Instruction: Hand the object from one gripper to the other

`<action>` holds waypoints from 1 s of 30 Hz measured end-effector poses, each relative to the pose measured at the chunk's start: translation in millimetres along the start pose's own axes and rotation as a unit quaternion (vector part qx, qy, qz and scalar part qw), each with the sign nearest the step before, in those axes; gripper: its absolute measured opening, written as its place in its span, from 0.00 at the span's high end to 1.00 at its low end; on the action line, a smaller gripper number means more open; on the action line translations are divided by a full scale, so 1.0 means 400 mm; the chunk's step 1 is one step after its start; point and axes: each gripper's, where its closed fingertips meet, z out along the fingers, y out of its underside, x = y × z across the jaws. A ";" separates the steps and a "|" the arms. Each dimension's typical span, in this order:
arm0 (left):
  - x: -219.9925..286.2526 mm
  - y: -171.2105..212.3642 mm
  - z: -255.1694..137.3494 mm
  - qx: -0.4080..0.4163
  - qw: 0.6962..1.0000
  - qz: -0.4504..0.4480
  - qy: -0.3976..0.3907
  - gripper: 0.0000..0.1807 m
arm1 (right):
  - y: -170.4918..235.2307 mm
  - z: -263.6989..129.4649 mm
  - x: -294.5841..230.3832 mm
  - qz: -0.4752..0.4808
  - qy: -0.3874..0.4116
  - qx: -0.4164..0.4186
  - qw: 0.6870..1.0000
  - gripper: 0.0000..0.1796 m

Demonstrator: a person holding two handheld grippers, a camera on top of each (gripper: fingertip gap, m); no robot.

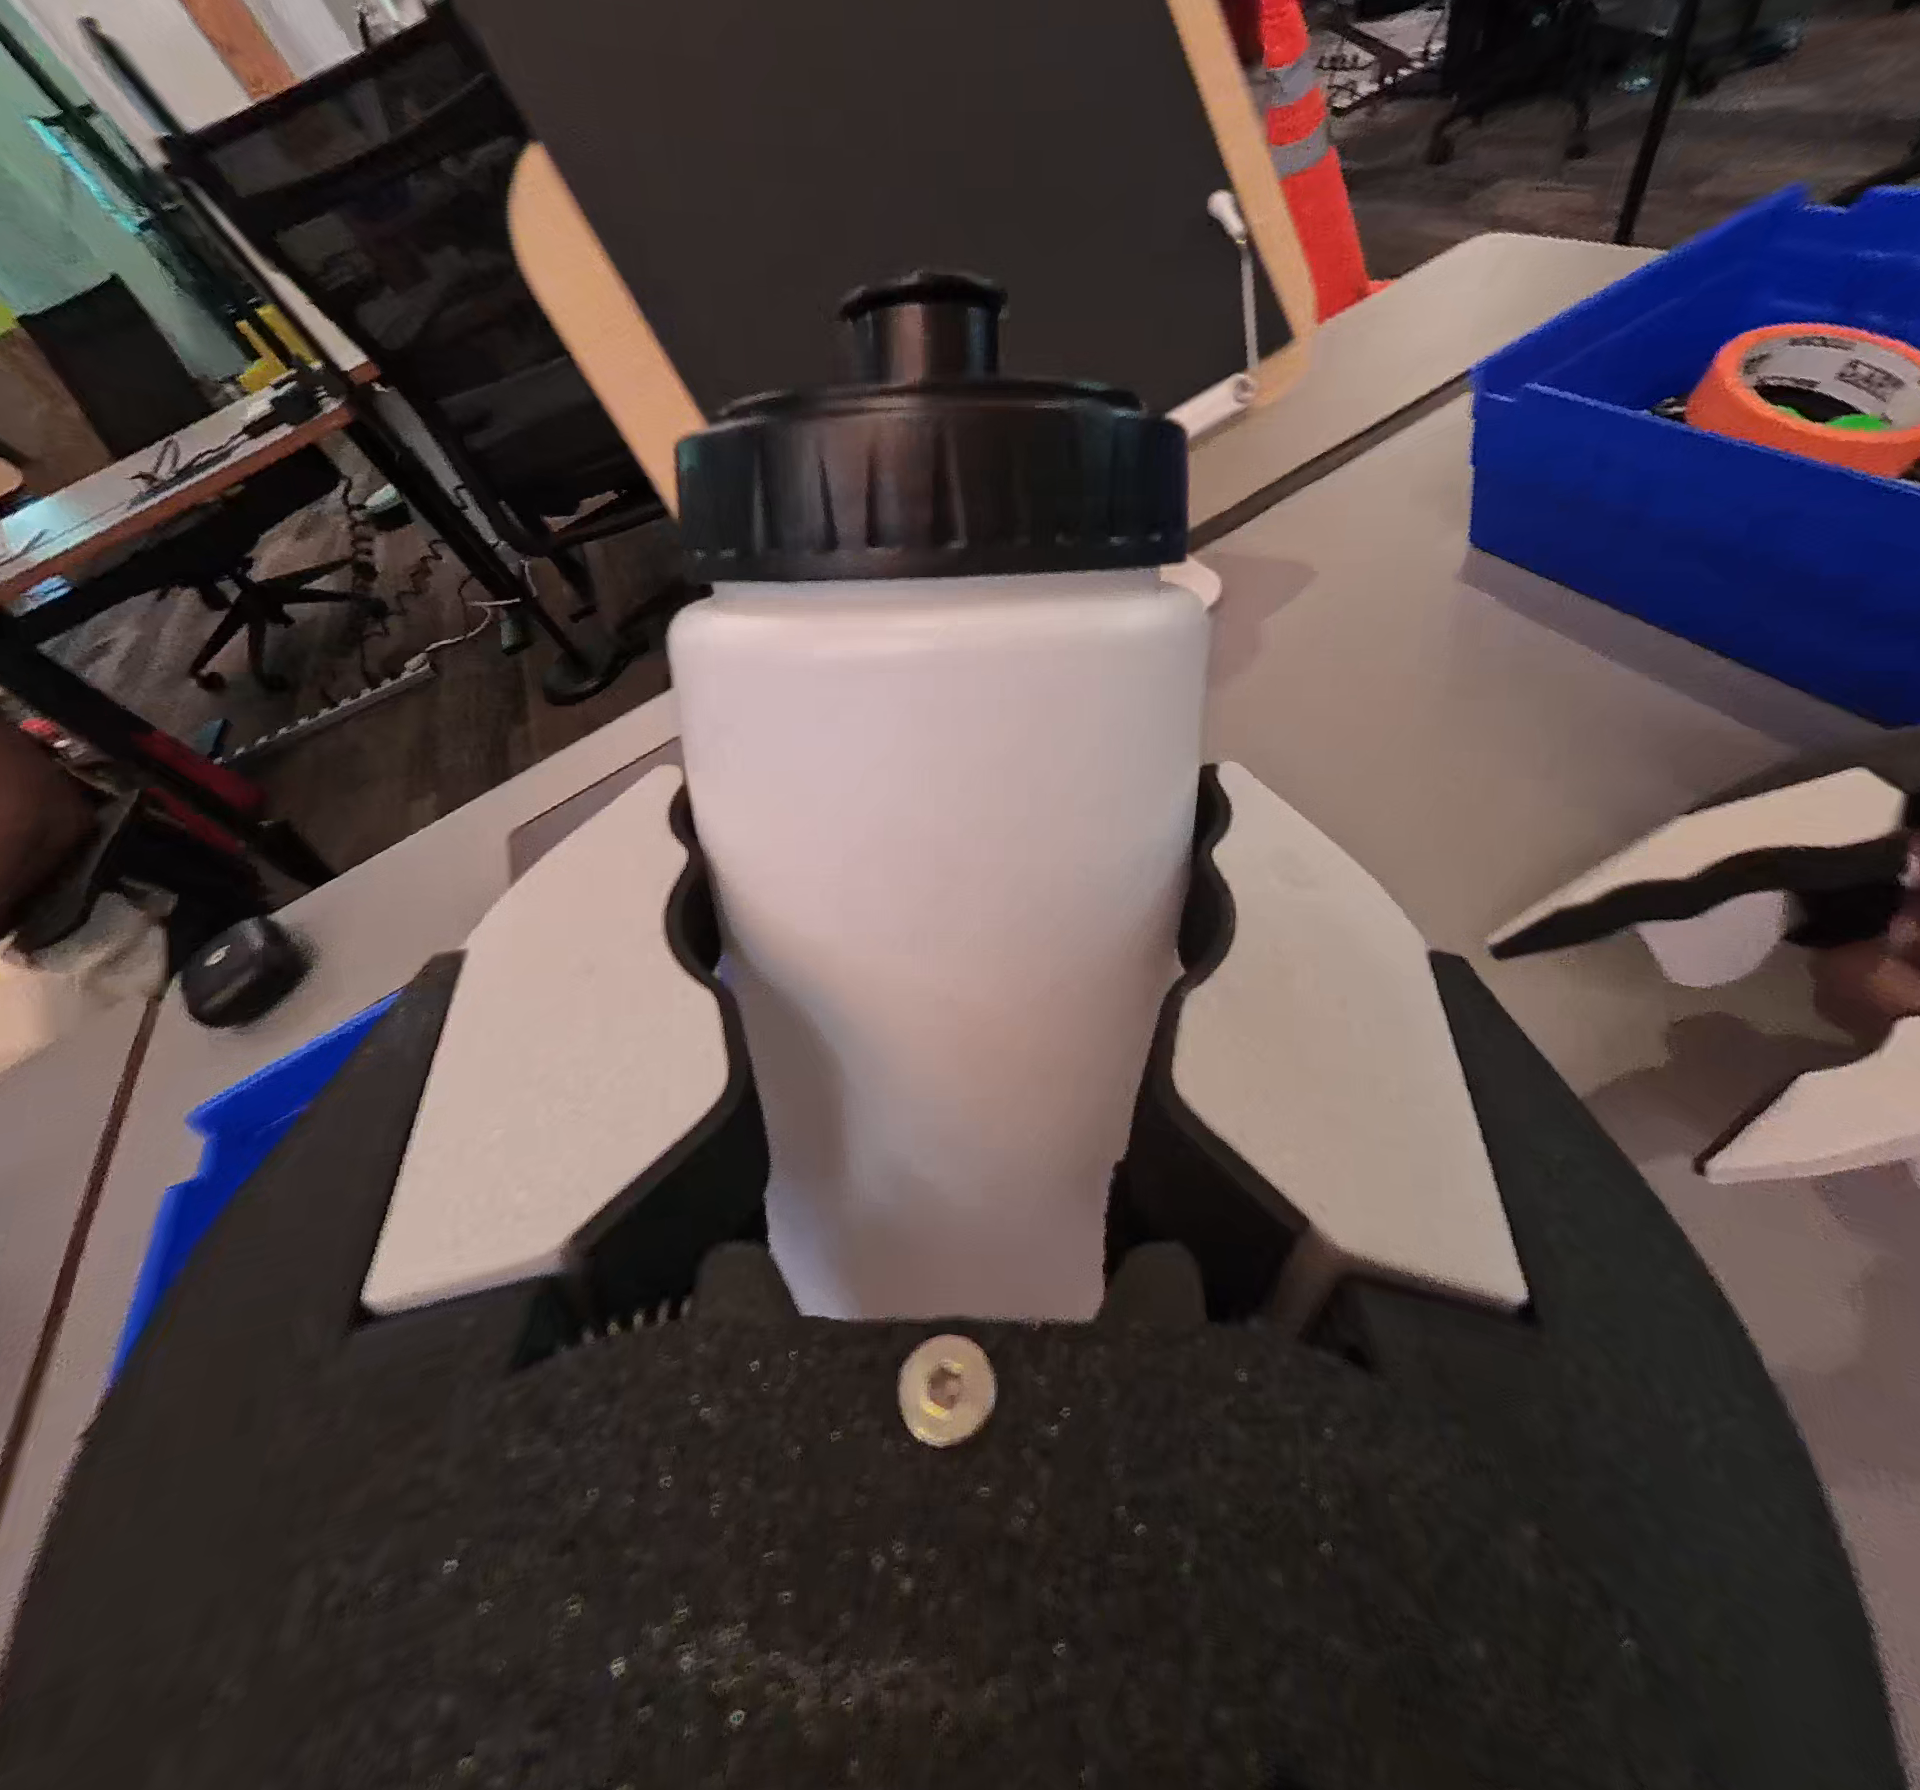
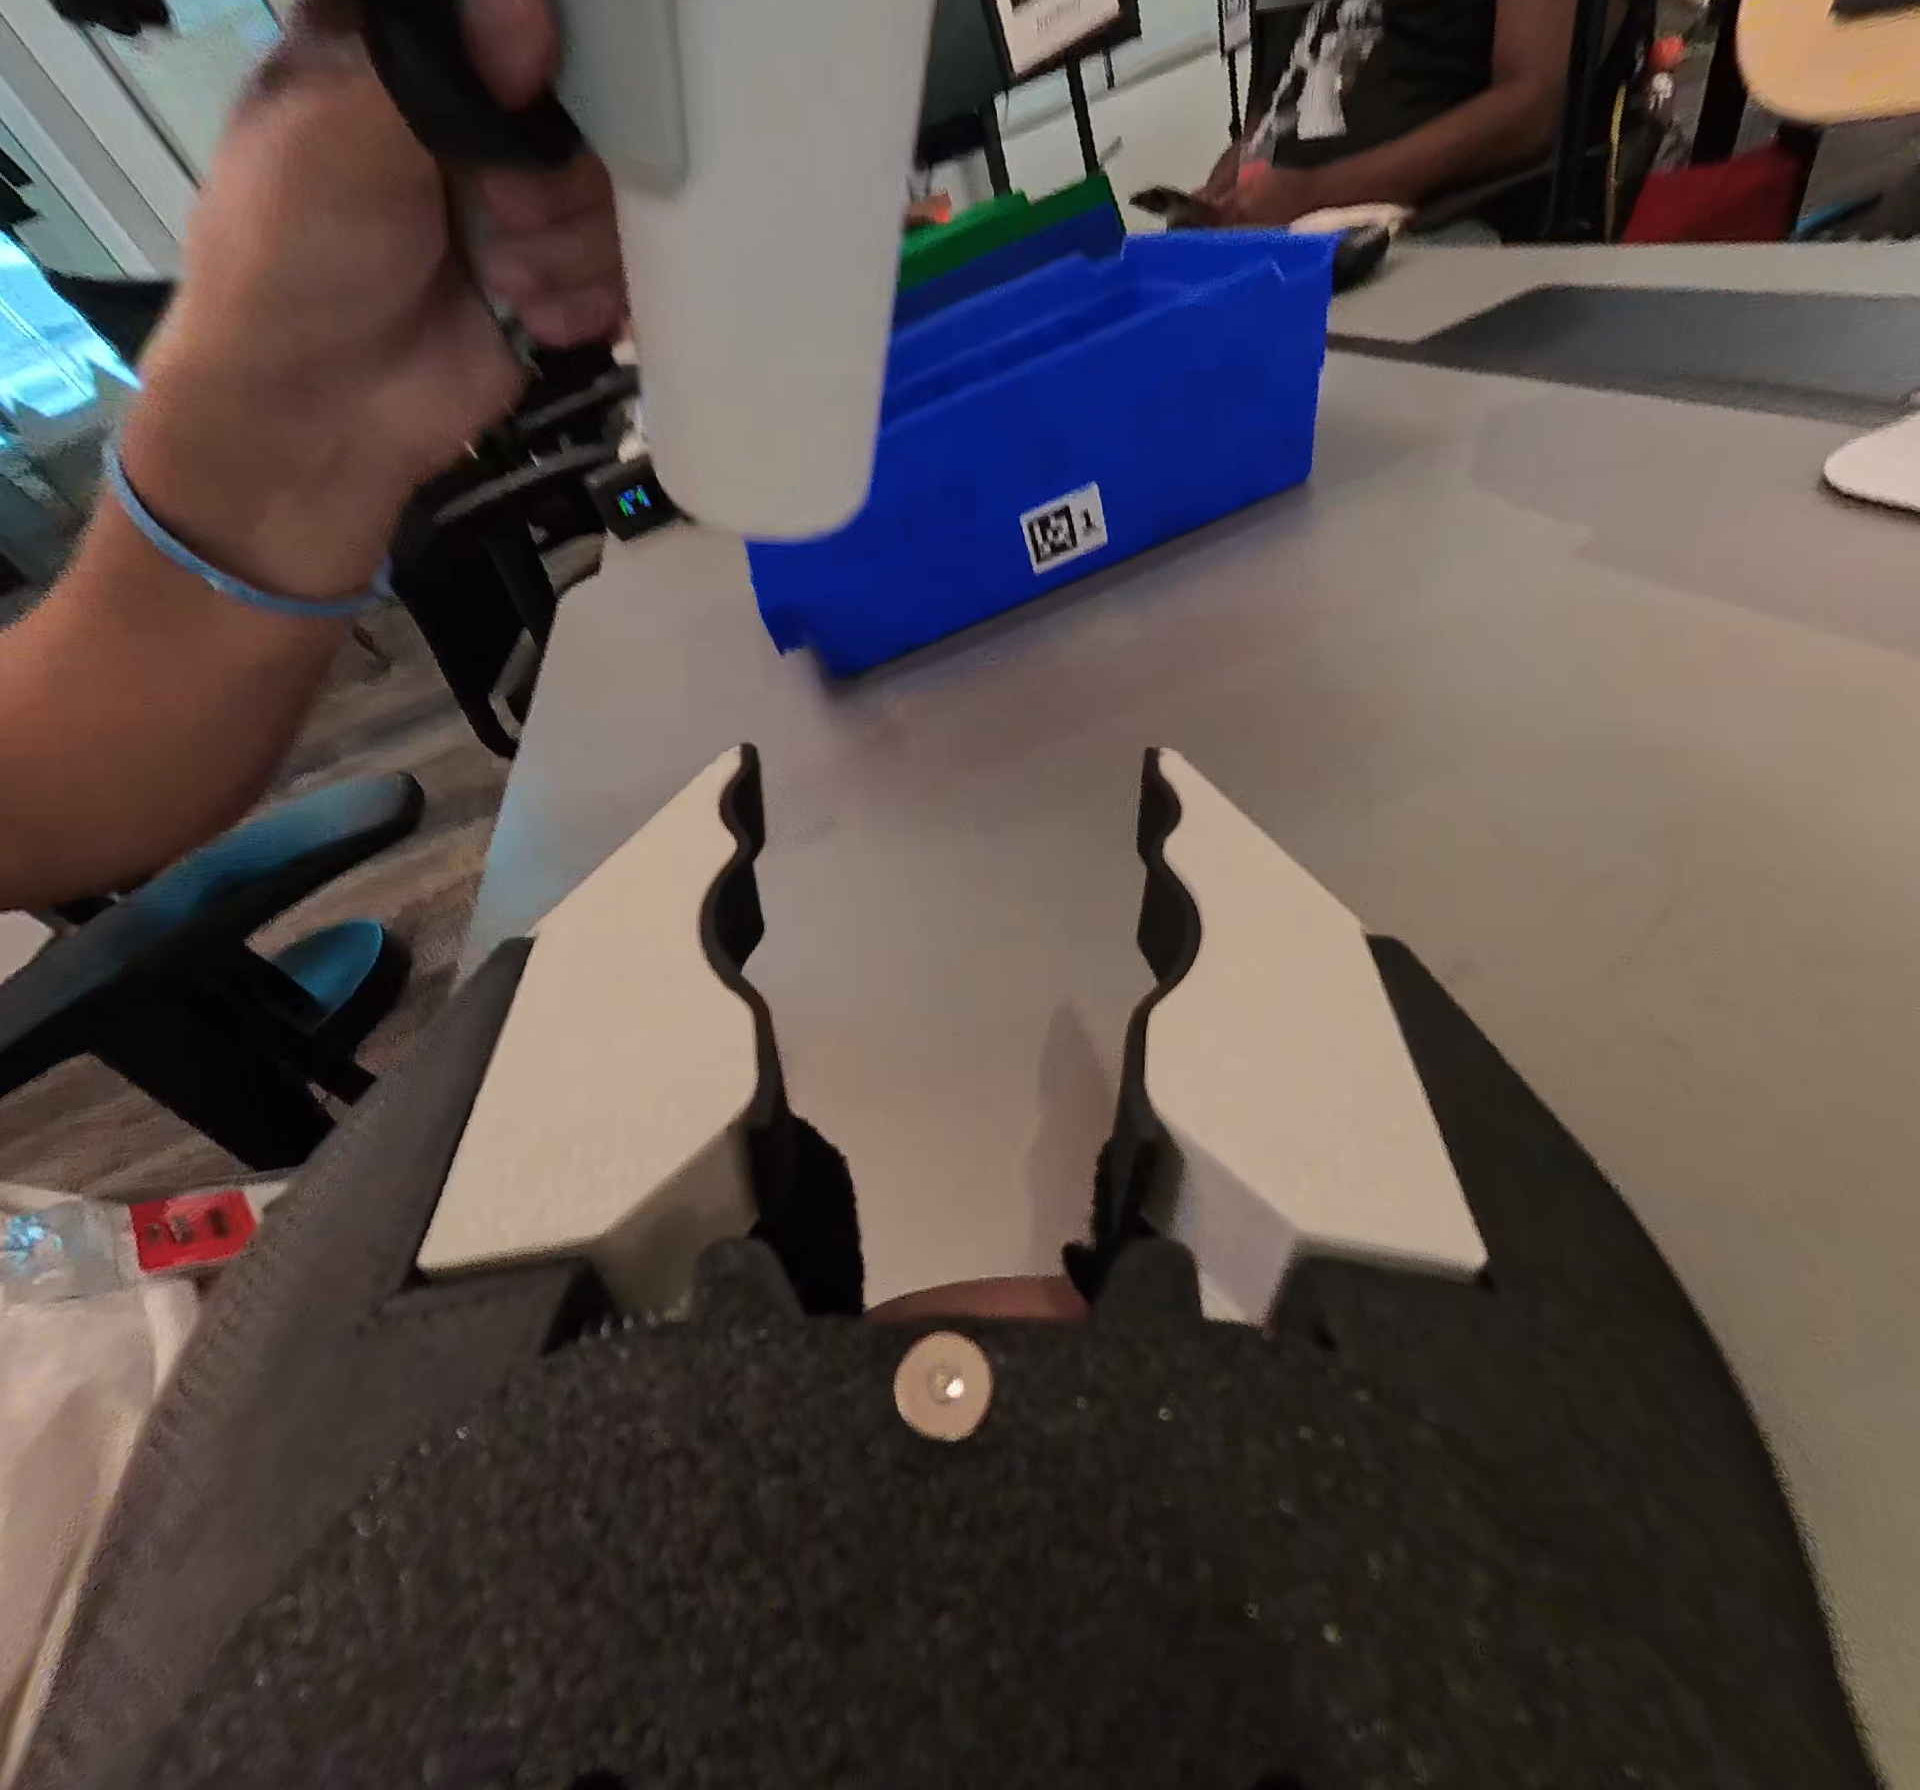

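- Two handheld grippers are in play above the grey tabletop (image 2: 1455,701), and only one of them carries anything.
- Pinched between the fingers of the left gripper (image 1: 951,826) is the white plastic squeeze bottle with a black screw cap and spout (image 1: 935,857); the wavy black pads press its lower body from both sides.
- Seen from the right wrist view, the bottle (image 2: 758,265) hangs clear of the table, cap end up and out of view, rounded base lowest, its long axis close to upright with a slight tilt.
- Spread apart with nothing between the fingers, the right gripper (image 2: 951,805) sits low over the table.
- From that empty gripper the bottle lies ahead, higher and to its left, well apart; a blue plastic bin (image 2: 1091,452) stands behind it.
- By my reckoning, the right gripper must rise and swing left to straddle the bare lower body.
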 end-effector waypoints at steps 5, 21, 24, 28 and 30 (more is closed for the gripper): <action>0.136 0.008 0.051 -0.001 0.996 -0.030 0.079 0.51 | -0.065 -0.006 -0.024 -0.008 -0.020 0.066 0.998 0.52; 0.379 -0.006 -0.015 0.075 0.904 -0.130 0.400 0.53 | -0.066 0.008 -0.071 -0.064 -0.054 0.010 0.996 0.54; 0.316 0.045 -0.019 0.060 0.936 -0.100 0.332 0.53 | -0.050 -0.015 0.010 -0.115 0.046 -0.025 0.992 0.54; 0.251 0.131 -0.027 0.029 0.951 -0.145 0.273 0.52 | -0.083 -0.073 0.110 -0.233 0.211 -0.058 0.948 0.54; 0.241 0.140 -0.022 0.024 0.941 -0.189 0.280 0.49 | -0.103 -0.099 0.144 -0.320 0.296 -0.084 0.896 0.54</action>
